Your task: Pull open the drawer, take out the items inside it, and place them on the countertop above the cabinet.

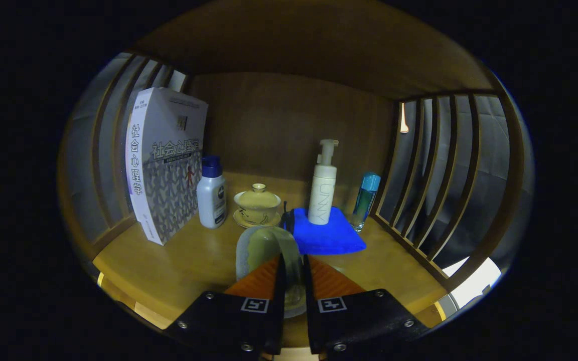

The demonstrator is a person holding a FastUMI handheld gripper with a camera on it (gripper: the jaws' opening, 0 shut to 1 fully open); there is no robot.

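Countertop [188, 260], placing step: the gripper [293, 281] has its fingers closed narrow on the rim of a clear cup [264, 245], held low just in front of the blue cloth [326, 235]. On the cloth stands a pump bottle [323, 193]; left of the cloth are a lidded teacup [258, 203], a white bottle [211, 195] and a book [166, 160], and right of it a blue bottle [367, 198]. Next move, as judged: set the cup down on bare wood short of the cloth, part the fingers, withdraw without tipping it.
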